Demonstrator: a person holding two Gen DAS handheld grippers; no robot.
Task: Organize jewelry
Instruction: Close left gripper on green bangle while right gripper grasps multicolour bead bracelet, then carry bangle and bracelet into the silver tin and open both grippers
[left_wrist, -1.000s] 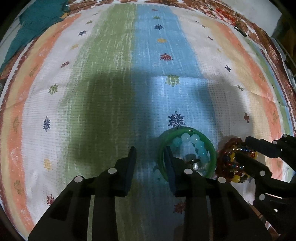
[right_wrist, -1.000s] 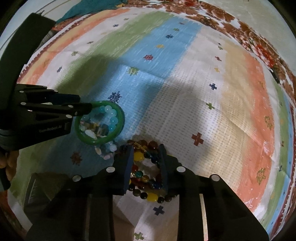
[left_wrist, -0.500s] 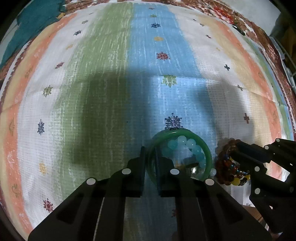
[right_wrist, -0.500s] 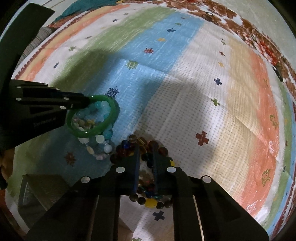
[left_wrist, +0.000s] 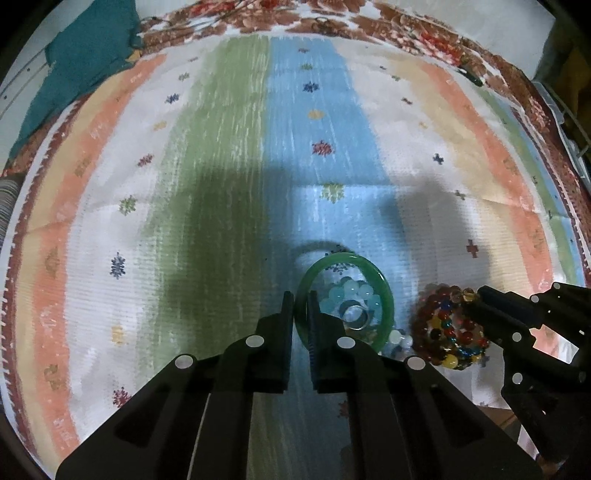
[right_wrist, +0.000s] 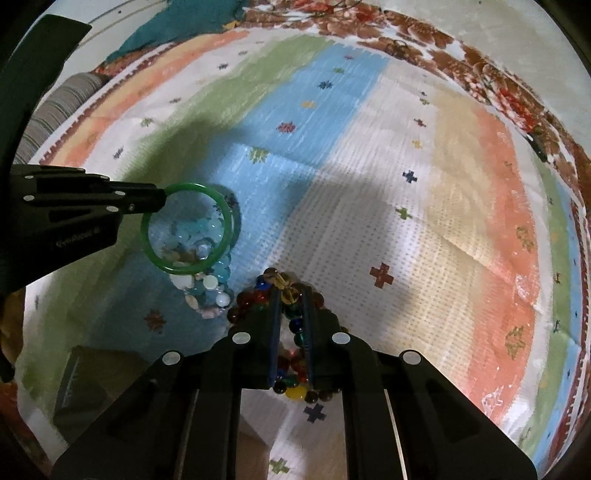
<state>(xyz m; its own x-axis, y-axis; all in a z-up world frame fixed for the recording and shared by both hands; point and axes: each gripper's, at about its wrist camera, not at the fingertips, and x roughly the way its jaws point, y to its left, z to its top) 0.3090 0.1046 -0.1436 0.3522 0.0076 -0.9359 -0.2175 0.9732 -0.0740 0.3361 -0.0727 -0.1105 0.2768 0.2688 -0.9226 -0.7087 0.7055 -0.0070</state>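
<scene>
My left gripper (left_wrist: 301, 299) is shut on the rim of a green bangle (left_wrist: 384, 291), which hangs lifted a little off the striped cloth; from the right wrist the green bangle (right_wrist: 221, 206) and the left gripper (right_wrist: 162, 201) show at the left. Under the bangle lie pale blue beads (left_wrist: 354, 295), a clear ring (left_wrist: 356, 317) and white beads (right_wrist: 210, 284). My right gripper (right_wrist: 291, 291) is shut on a cluster of multicoloured bead bracelets (right_wrist: 255, 299), raised slightly. In the left wrist view those bead bracelets (left_wrist: 447, 328) sit beside the right gripper (left_wrist: 478, 295).
A striped patterned cloth (left_wrist: 221, 184) covers the surface, with a brown floral border (left_wrist: 332, 26) at the far edge. A teal cloth (left_wrist: 81, 59) lies at the far left. A dark box (right_wrist: 85, 387) sits near the cloth's front edge at the left.
Both grippers went from open to shut: the left closed on the bangle's rim, the right on the bead bracelets. Both items have since lifted slightly off the cloth.
</scene>
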